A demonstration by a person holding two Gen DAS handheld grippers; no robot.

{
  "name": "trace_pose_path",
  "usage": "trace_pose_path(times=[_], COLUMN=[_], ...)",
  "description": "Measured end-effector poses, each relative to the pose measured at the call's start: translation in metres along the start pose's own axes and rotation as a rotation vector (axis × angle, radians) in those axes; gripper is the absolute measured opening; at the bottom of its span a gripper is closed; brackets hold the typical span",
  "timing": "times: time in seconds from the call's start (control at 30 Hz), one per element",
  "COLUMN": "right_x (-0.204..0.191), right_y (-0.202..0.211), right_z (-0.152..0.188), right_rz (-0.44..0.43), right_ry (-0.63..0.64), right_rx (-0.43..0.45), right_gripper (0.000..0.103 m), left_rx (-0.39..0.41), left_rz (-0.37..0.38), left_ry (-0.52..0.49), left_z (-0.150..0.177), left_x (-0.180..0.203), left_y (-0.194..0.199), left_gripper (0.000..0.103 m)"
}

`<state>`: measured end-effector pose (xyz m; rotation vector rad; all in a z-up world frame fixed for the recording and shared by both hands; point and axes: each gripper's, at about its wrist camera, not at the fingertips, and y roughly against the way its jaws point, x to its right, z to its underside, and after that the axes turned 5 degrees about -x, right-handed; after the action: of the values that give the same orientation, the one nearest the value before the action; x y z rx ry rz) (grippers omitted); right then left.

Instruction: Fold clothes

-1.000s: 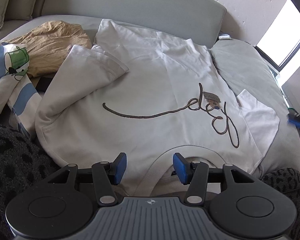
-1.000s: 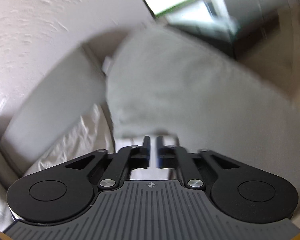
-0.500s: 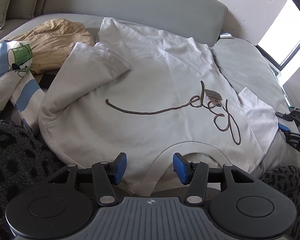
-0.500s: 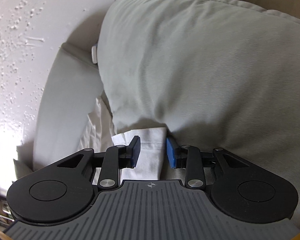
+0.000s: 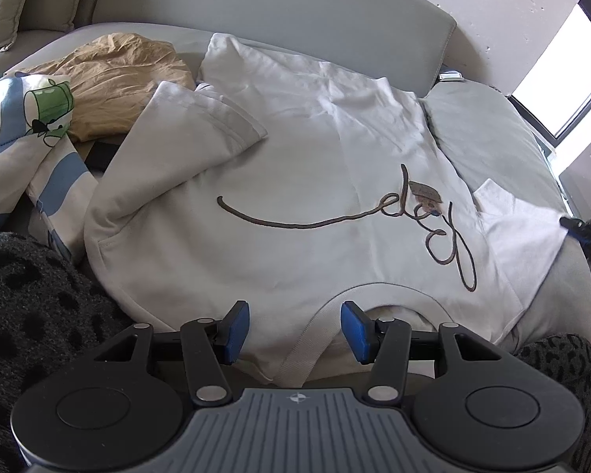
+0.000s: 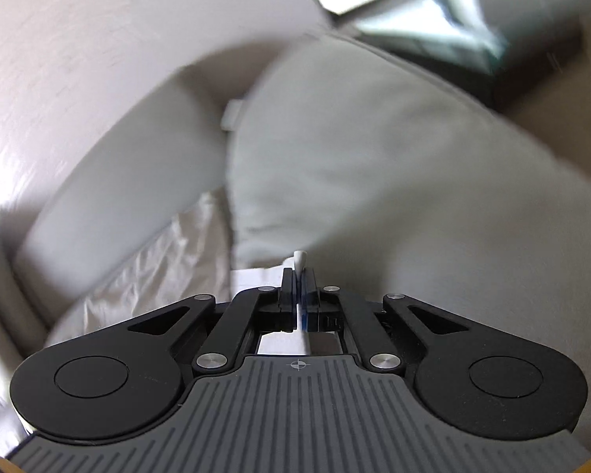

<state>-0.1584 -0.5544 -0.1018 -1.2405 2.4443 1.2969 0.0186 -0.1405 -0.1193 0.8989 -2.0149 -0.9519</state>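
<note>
Left wrist view: a white sweatshirt [image 5: 315, 181] lies spread on the grey sofa [image 5: 264, 4], collar nearest the left tool [image 5: 294, 330], whose blue pads [image 5: 235, 331] stand apart over the collar, gripping nothing. The right tool [image 6: 298, 276] is clenched on the sweatshirt's sleeve [image 6: 300, 257] beside a grey cushion [image 6: 374, 165].

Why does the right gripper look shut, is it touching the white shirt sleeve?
Touching. In the right wrist view, the right gripper fingers are pinched shut on a white shirt sleeve fold poking out between them.
</note>
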Motion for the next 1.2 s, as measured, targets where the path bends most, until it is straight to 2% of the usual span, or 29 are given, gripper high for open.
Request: trace_pose_path(times=[0.13,0.23,0.33,0.4,0.43,0.5,0.53,0.6,0.63,0.7,0.73,0.77,0.8,0.93,1.1,1.13,1.17,1.2], right_x=[-0.065,-0.113,-0.148,-0.165,-0.17,-0.177,-0.179,-0.173,-0.166,-0.149,-0.137,-0.12,-0.1,-0.034,-0.015,-0.014,-0.014,-0.014], right_y=[0.015,0.01,0.005,-0.002,-0.006,-0.009,-0.008,0.001,0.006,0.008,0.001,-0.005,-0.014,-0.054,-0.08,-0.083,-0.083,-0.084], right_z=[0.032,0.065,0.1,0.123,0.132,0.146,0.153,0.147,0.137,0.11,0.094,0.079,0.066,0.044,0.059,0.063,0.066,0.07], right_rz=[0.012,0.0,-0.042,-0.073,-0.087,-0.101,-0.105,-0.135,-0.157,-0.179,-0.159,-0.121,-0.076,0.019,-0.09,-0.098,-0.094,-0.091], right_ry=[0.368,0.631,0.836,0.942,0.976,1.007,1.014,0.959,0.889,0.694,0.569,0.424,0.265,-0.148,-0.21,-0.207,-0.196,-0.185], right_rx=[0.031,0.028,-0.017,-0.083,-0.121,-0.175,-0.193,-0.189,-0.19,-0.175,-0.161,-0.158,-0.185,-0.439,-0.588,-0.61,-0.624,-0.637], right_gripper=[0.002,0.002,0.002,0.003,0.005,0.022,0.035,0.038,0.04,0.048,0.059,0.062,0.062,0.06,0.056,0.045,0.022,0.01], left_rx=[0.003,0.006,0.008,0.008,0.008,0.008,0.008,0.005,0.003,0.0,-0.002,-0.004,-0.007,-0.012,-0.009,-0.008,-0.008,-0.008], left_rz=[0.002,0.004,0.002,0.0,0.0,-0.002,-0.004,-0.006,-0.005,-0.003,-0.002,0.0,0.002,0.007,0.0,-0.001,-0.001,-0.002], left_ry=[0.002,0.003,0.009,0.013,0.015,0.019,0.021,0.025,0.028,0.033,0.034,0.033,0.03,0.032,0.043,0.045,0.047,0.05], left_z=[0.0,0.0,0.0,0.0,0.0,0.001,0.001,0.0,0.0,-0.001,-0.001,-0.001,-0.001,-0.001,-0.001,-0.001,0.0,0.0], left_x=[-0.001,-0.003,-0.005,-0.006,-0.007,-0.009,-0.01,-0.012,-0.012,-0.014,-0.013,-0.013,-0.013,-0.013,-0.016,-0.017,-0.018,-0.019], left_y=[0.0,0.001,0.002,0.002,0.002,0.002,0.002,0.001,0.0,-0.002,-0.003,-0.004,-0.004,-0.005,-0.003,-0.003,-0.003,-0.002], left_gripper=[0.05,0.05,0.05,0.05,0.05,0.05,0.05,0.05,0.05,0.05,0.05,0.05,0.05,0.05,0.05,0.05,0.05,0.05])
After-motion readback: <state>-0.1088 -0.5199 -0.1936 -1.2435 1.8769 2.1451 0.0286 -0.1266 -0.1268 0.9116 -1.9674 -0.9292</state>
